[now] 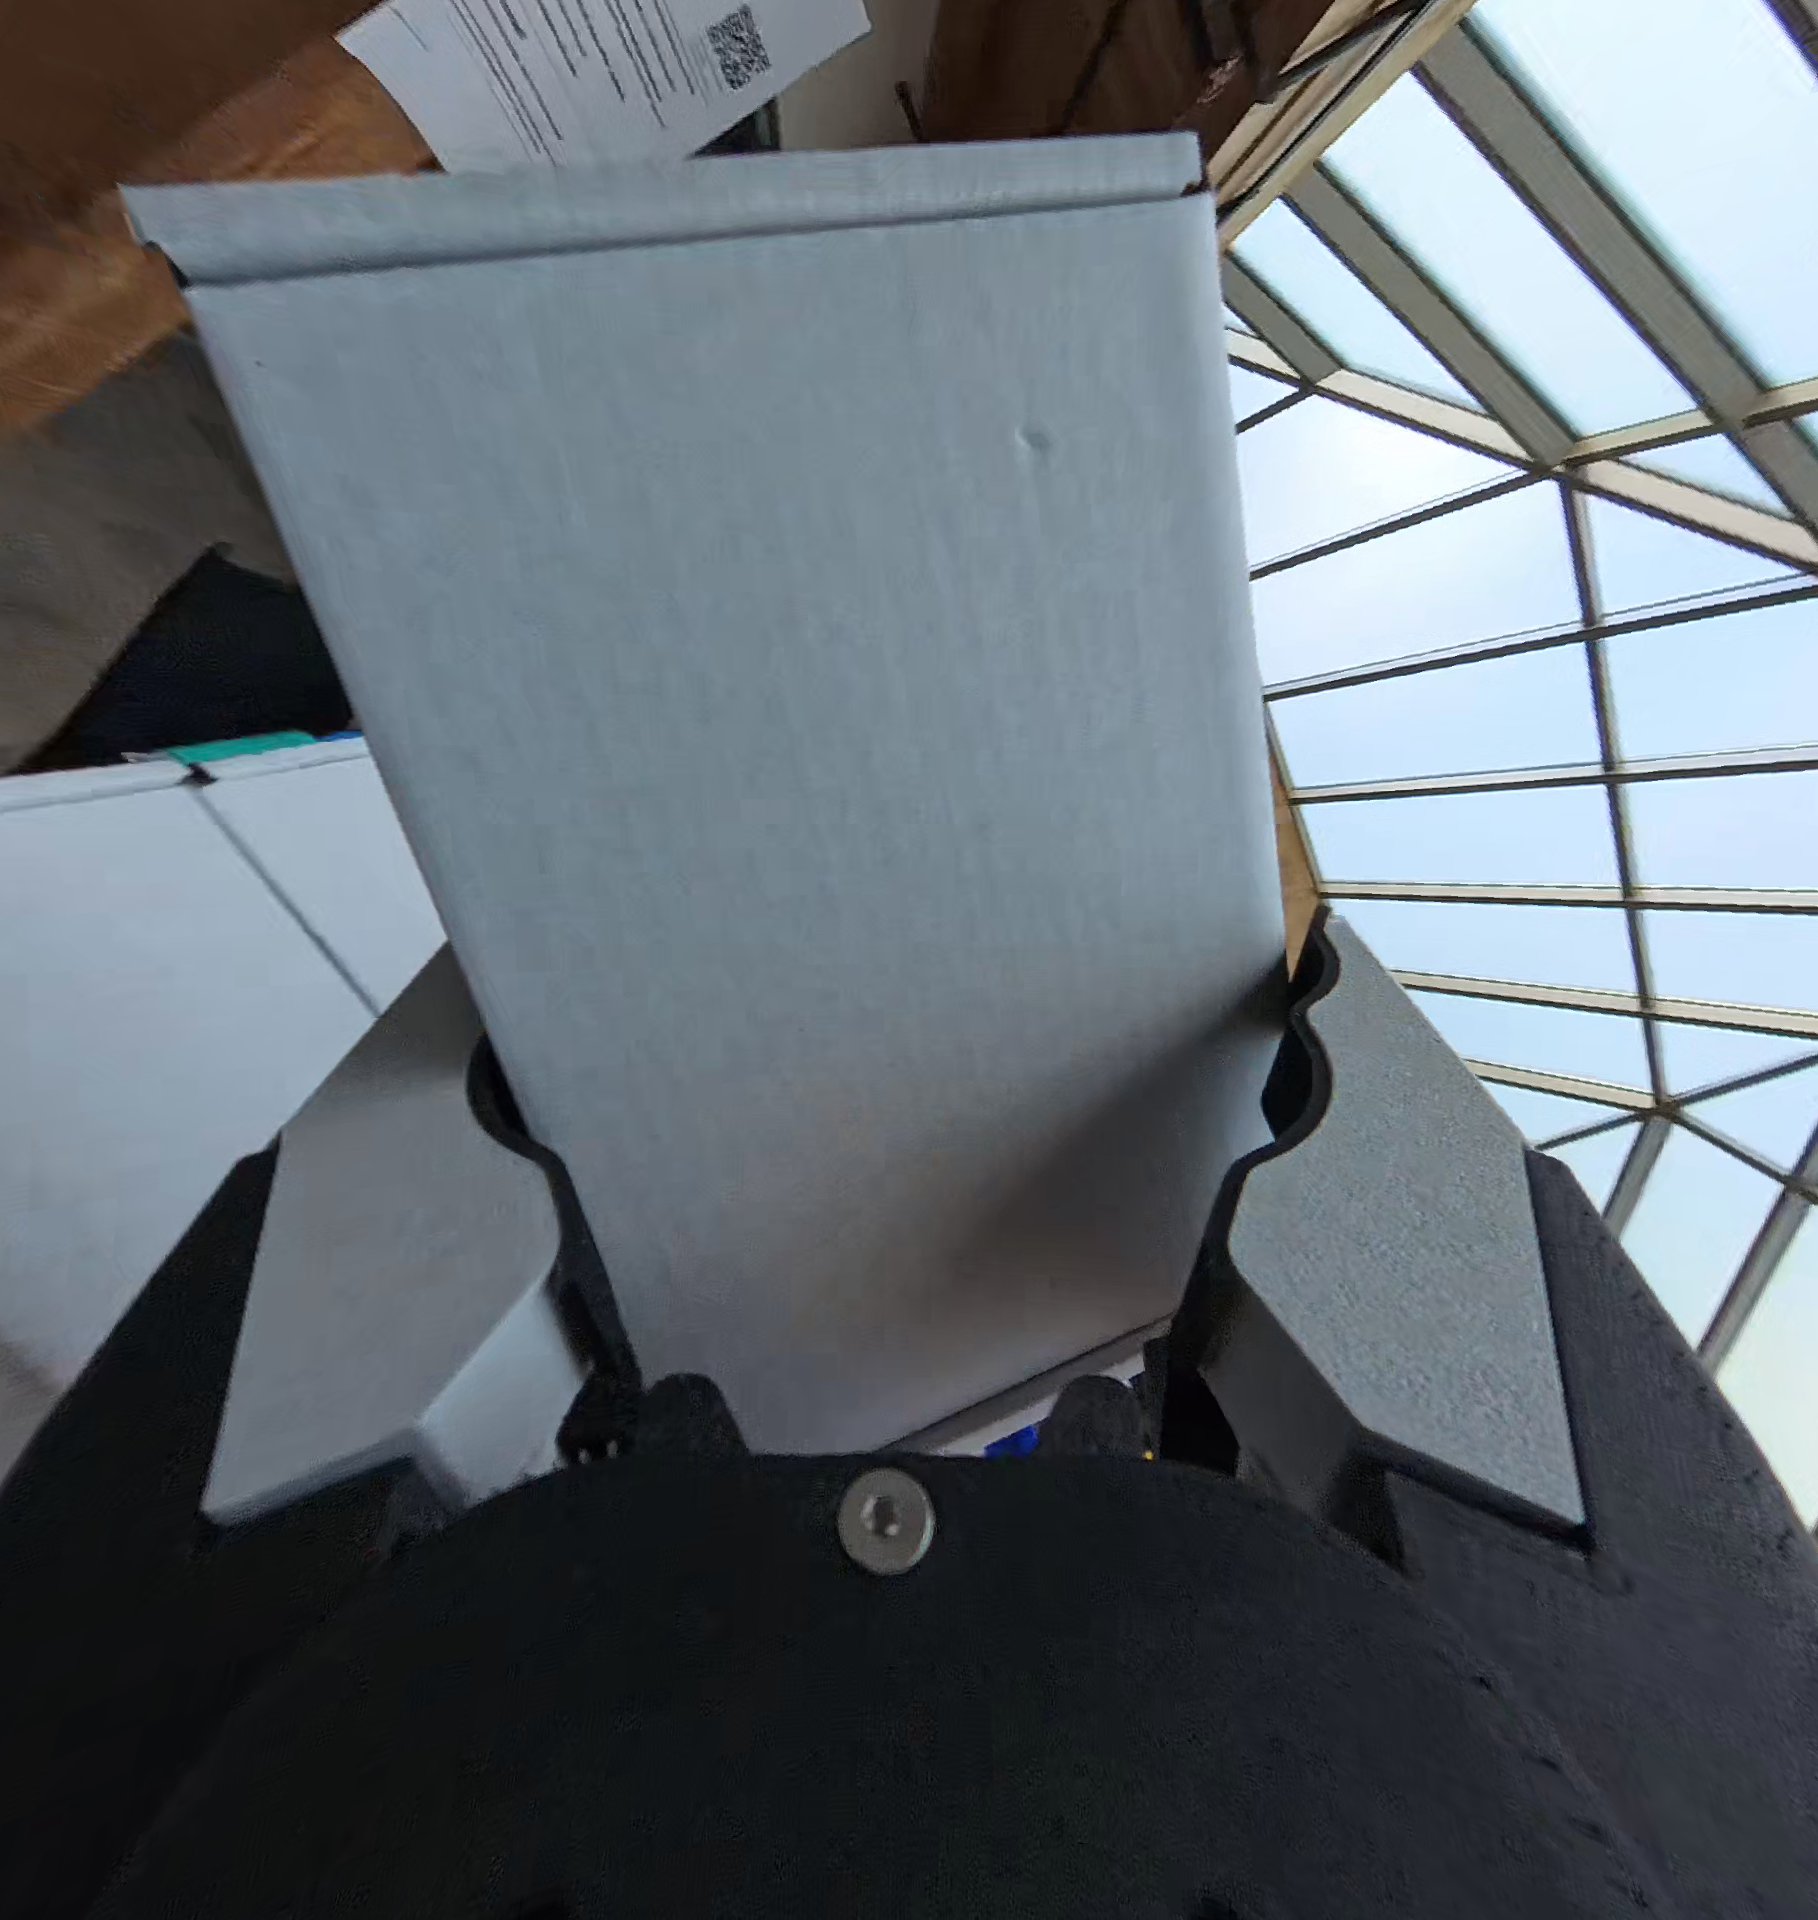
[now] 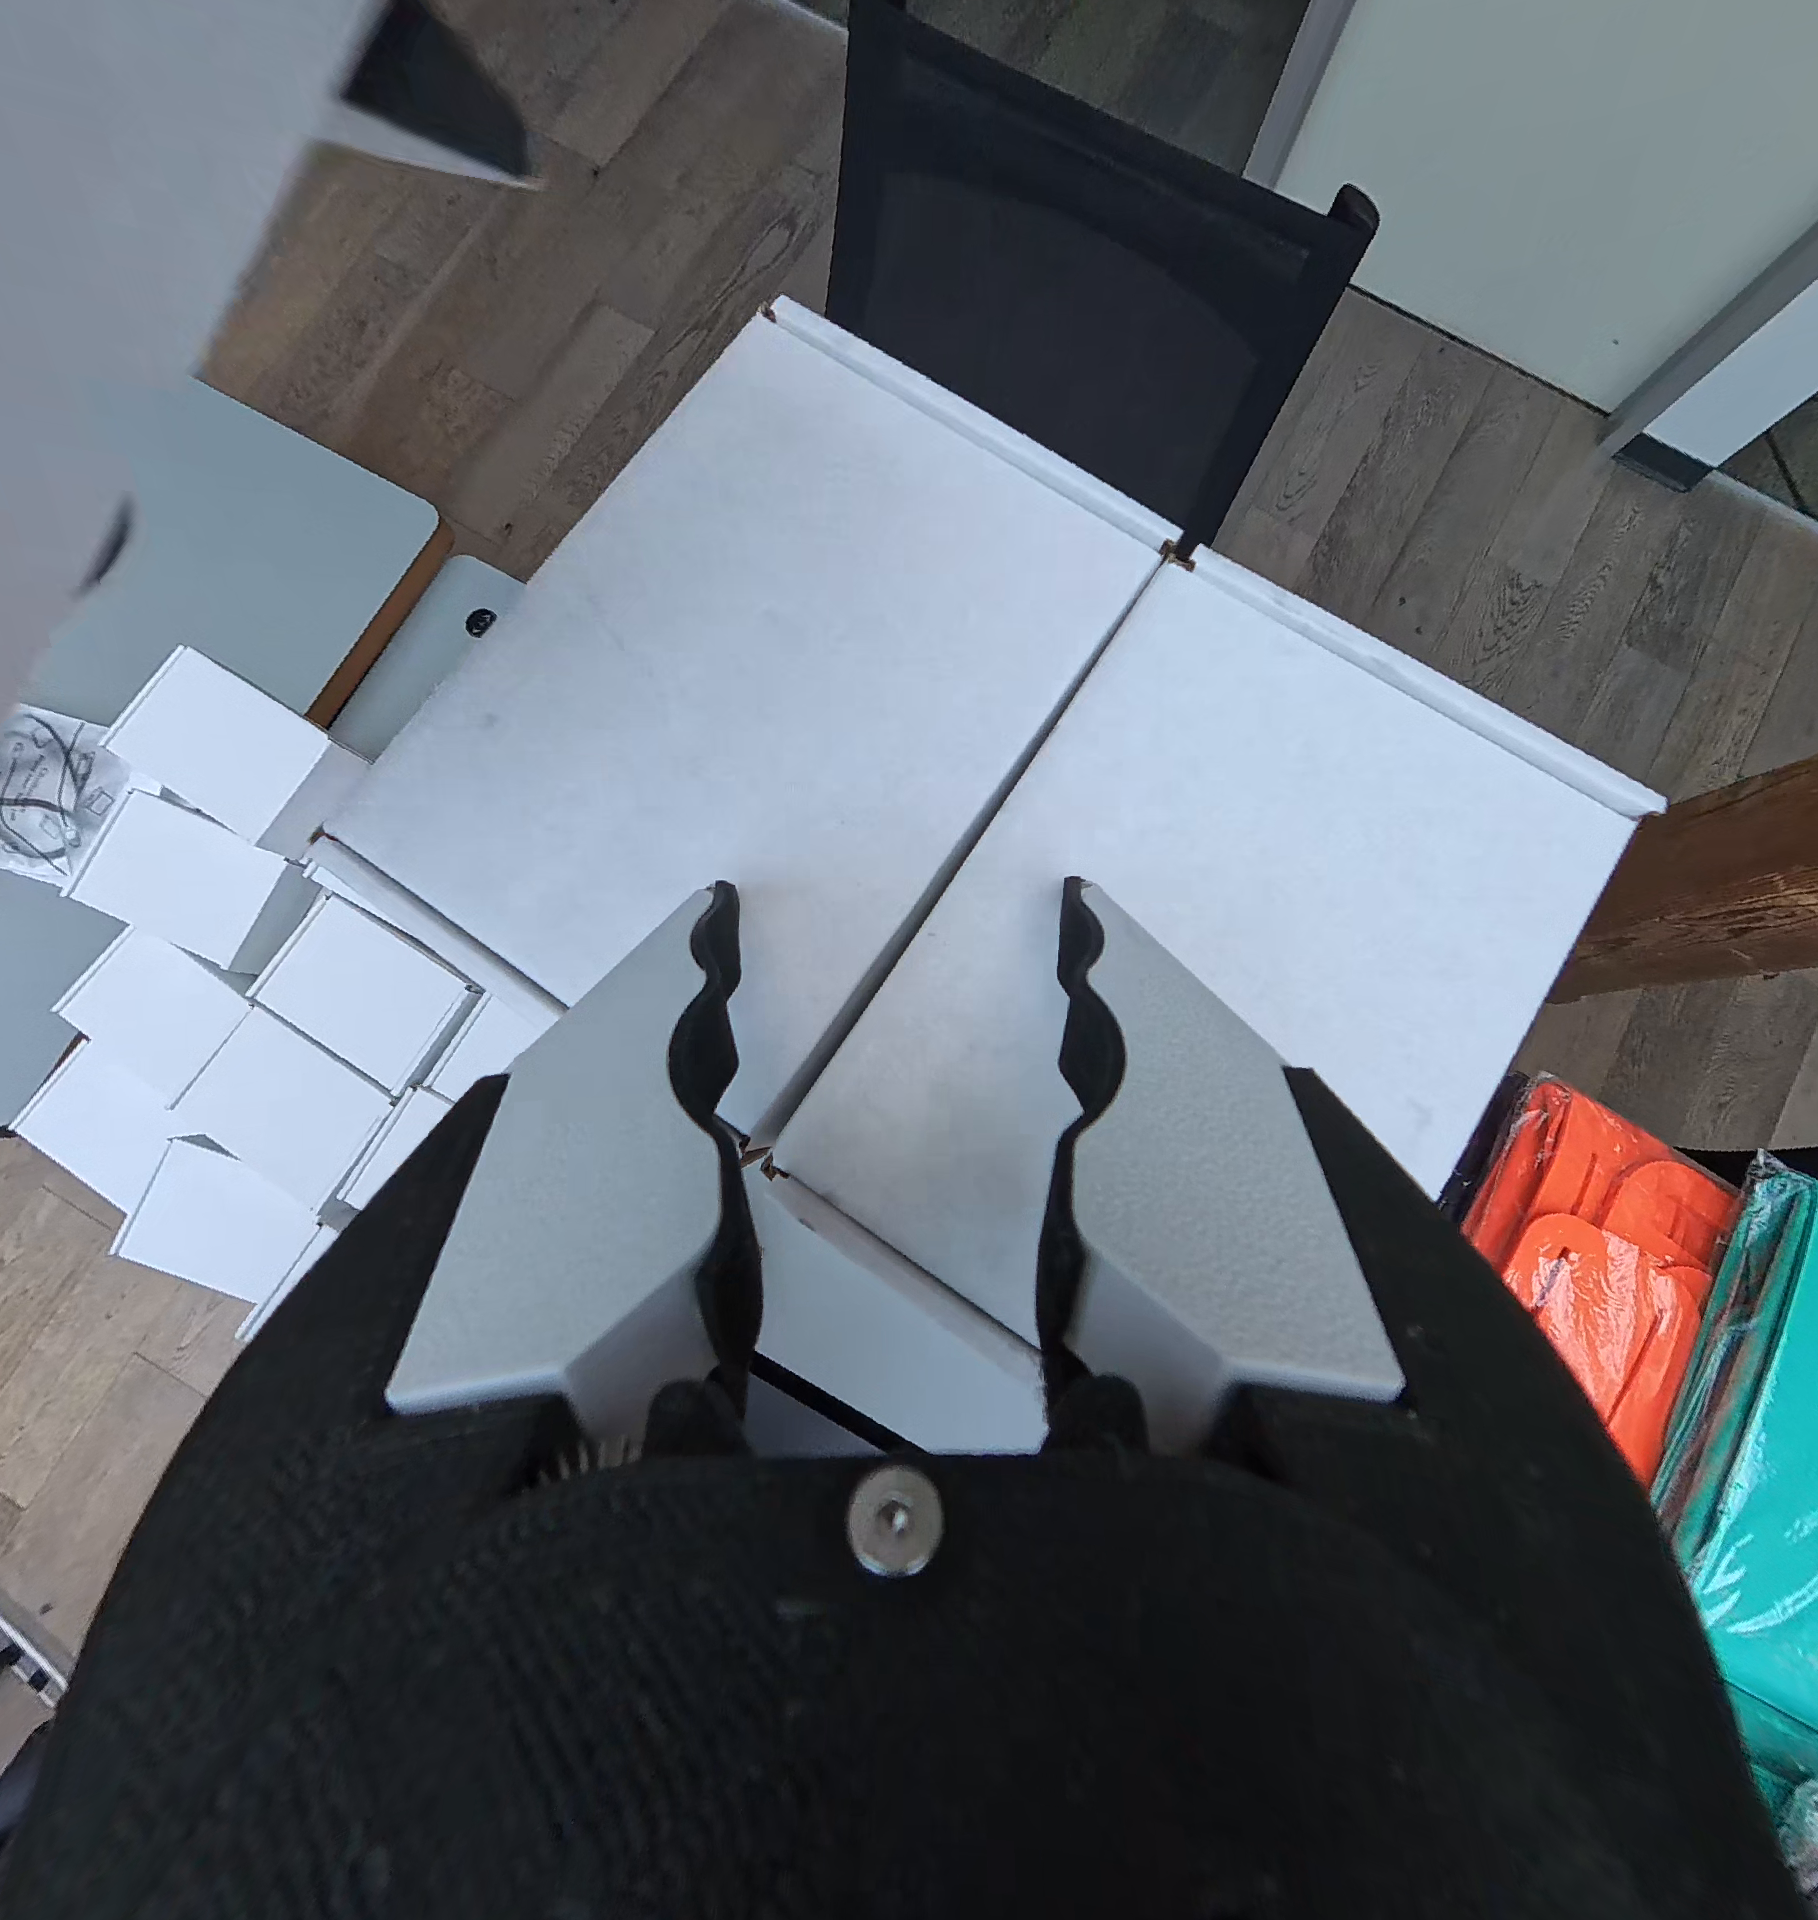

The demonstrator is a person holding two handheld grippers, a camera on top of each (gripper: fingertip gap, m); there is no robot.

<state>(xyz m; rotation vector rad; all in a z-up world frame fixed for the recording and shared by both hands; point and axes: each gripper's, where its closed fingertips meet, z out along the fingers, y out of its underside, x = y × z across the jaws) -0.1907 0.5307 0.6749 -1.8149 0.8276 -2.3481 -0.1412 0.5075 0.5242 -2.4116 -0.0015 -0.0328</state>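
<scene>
My left gripper is shut on a flat white cardboard box, gripped across its width and raised high, tilted up toward a glass roof. The same box shows blurred at the top left of the right wrist view. My right gripper is open and empty, pointing down above two large white closed boxes that lie side by side. Its fingertips hover over the seam between them, apart from the cardboard.
Several small white boxes are piled on the wood floor at left. A black chair stands behind the large boxes. Orange packets and a teal package lie at right. A glass roof and a printed sheet lie beyond the held box.
</scene>
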